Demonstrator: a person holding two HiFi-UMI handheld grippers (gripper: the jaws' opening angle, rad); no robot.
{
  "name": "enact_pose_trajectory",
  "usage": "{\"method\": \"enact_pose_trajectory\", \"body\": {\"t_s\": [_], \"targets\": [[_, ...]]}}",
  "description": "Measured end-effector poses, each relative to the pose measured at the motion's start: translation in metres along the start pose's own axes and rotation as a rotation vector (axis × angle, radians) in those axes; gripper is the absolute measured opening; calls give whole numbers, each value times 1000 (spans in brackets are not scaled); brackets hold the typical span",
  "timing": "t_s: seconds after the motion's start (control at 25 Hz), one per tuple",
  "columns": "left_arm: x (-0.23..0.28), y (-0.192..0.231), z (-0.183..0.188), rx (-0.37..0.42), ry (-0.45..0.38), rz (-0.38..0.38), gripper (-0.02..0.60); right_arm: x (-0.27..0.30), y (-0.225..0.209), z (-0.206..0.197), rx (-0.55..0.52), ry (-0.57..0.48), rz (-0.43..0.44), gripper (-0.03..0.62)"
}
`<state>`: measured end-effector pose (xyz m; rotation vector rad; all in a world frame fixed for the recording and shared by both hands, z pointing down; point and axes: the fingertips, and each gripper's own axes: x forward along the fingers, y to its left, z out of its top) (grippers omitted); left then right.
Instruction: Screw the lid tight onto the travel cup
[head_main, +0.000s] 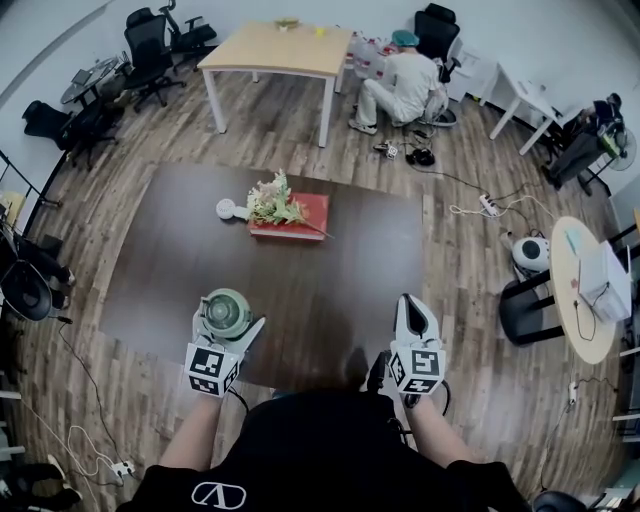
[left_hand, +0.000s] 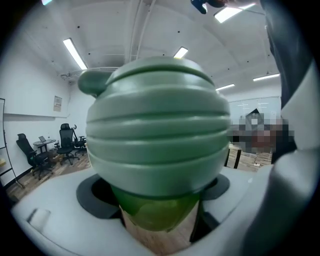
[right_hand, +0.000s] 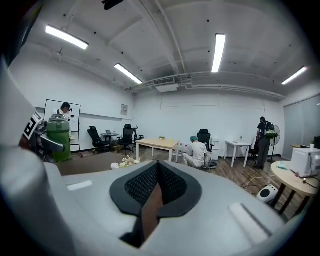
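The green travel cup (head_main: 226, 312) stands upright near the dark table's front left, its ribbed pale green lid (left_hand: 157, 130) sitting on top. My left gripper (head_main: 228, 320) is shut on the cup's translucent green body (left_hand: 156, 212), one jaw on each side. The cup and lid fill the left gripper view. My right gripper (head_main: 412, 302) is at the table's front right, shut with nothing between its black pads (right_hand: 172, 182). In the right gripper view the cup (right_hand: 59, 139) shows far to the left, well apart from that gripper.
On the dark table (head_main: 340, 270), a red tray with a flower bunch (head_main: 290, 214) and a small white round thing (head_main: 228, 208) lie at the far side. A person crouches (head_main: 405, 85) by a wooden table (head_main: 275, 50) behind. Office chairs stand at left, a round table (head_main: 590, 290) at right.
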<state>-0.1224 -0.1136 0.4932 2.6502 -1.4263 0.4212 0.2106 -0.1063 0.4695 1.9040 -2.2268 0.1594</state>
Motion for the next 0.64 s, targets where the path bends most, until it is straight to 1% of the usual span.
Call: {"method": "enact_pose_trajectory", "body": {"t_s": [0.64], "targets": [[2, 1, 3, -2, 5, -4, 414, 2, 3, 7, 16, -4, 27, 7]]}}
